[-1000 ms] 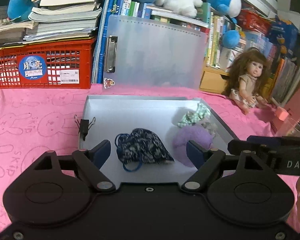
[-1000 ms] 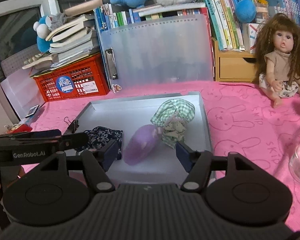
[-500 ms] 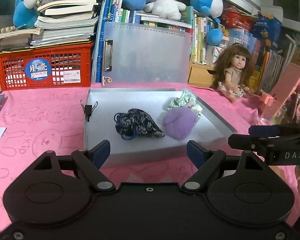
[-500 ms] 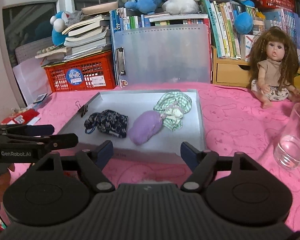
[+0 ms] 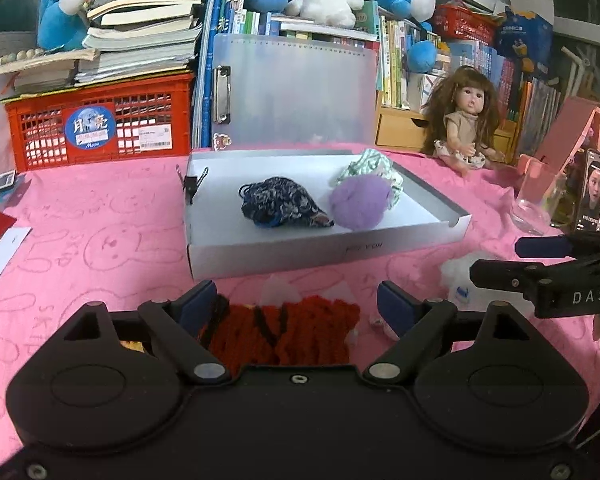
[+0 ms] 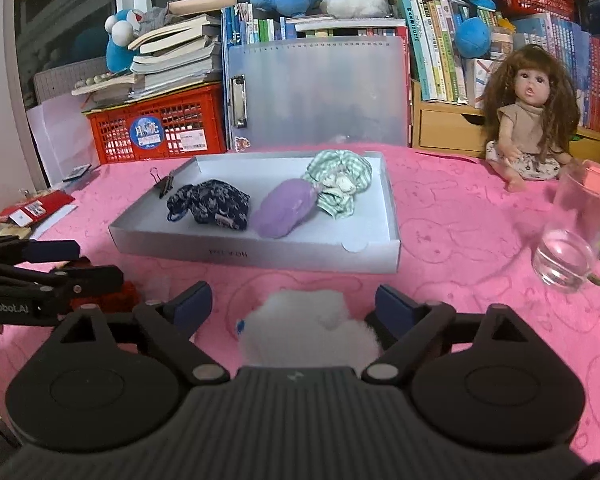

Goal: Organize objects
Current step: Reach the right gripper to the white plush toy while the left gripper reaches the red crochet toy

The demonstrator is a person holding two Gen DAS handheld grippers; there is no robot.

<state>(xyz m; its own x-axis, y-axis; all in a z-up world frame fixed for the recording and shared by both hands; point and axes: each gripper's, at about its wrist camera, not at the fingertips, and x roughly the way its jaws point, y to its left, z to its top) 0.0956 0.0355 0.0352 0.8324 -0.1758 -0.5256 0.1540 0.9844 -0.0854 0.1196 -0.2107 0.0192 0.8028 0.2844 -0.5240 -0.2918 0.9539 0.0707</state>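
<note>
A white tray [image 5: 284, 254] [image 6: 300, 258] sits on the pink cloth and holds a dark blue patterned pouch [image 5: 282, 206] [image 6: 210, 206], a purple fuzzy item [image 5: 358, 204] [image 6: 286, 212] and a green checked pouch [image 5: 374, 168] [image 6: 338, 182]. My left gripper [image 5: 298, 306] is open over a red knitted item [image 5: 284, 334] lying in front of the tray. My right gripper [image 6: 292, 304] is open over a white fluffy item [image 6: 310, 330], which also shows in the left wrist view [image 5: 456, 274]. Neither item is gripped.
A doll [image 5: 466, 120] [image 6: 530, 120], a glass [image 5: 534, 198] [image 6: 572, 248] and a phone [image 5: 594, 196] stand at the right. A red crate [image 5: 100, 124], a clipboard [image 5: 292, 92] and books line the back. A binder clip [image 5: 190, 184] is on the tray's left wall.
Both grippers have pulled back from over the tray toward the near table edge. The red knitted item and the white fluffy item have come into view between the open fingers.
</note>
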